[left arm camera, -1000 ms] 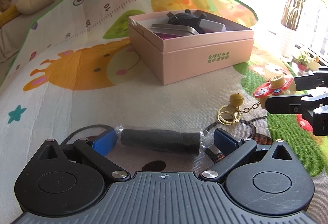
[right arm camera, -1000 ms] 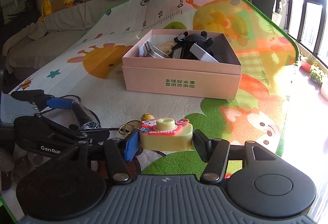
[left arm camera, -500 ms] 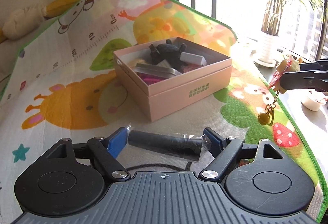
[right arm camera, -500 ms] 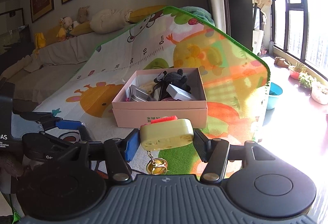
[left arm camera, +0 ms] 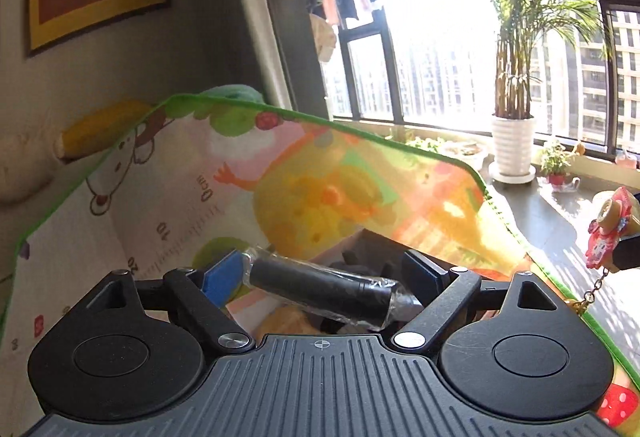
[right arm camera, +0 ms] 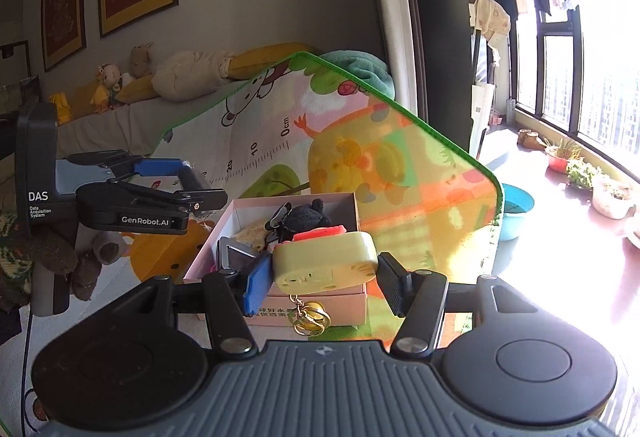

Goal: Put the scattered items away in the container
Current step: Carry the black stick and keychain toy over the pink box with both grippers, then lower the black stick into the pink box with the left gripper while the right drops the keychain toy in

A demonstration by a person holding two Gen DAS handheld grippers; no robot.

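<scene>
My left gripper (left arm camera: 324, 279) is shut on a black cylinder wrapped in clear plastic (left arm camera: 320, 291), held high above the mat; it also shows in the right wrist view (right arm camera: 176, 179). My right gripper (right arm camera: 324, 277) is shut on a yellow toy-camera keychain (right arm camera: 326, 263), with its gold bell and ring (right arm camera: 310, 319) dangling below. The keychain shows at the right edge of the left wrist view (left arm camera: 610, 229). The pink box (right arm camera: 312, 307) sits on the mat ahead, holding a black plush toy (right arm camera: 306, 215) and metal tins (right arm camera: 236, 255). In the left wrist view the box (left arm camera: 352, 245) is mostly hidden behind the cylinder.
The colourful play mat (right arm camera: 400, 177) covers the surface, with its green edge on the right. Stuffed toys (right arm camera: 120, 77) line the sofa at the back left. A potted palm (left arm camera: 514, 141), small plants and a blue basin (right arm camera: 516, 209) stand by the window.
Both grippers have risen and tilted upward with their items still held. The box has dropped low in both views and come nearer to the grippers.
</scene>
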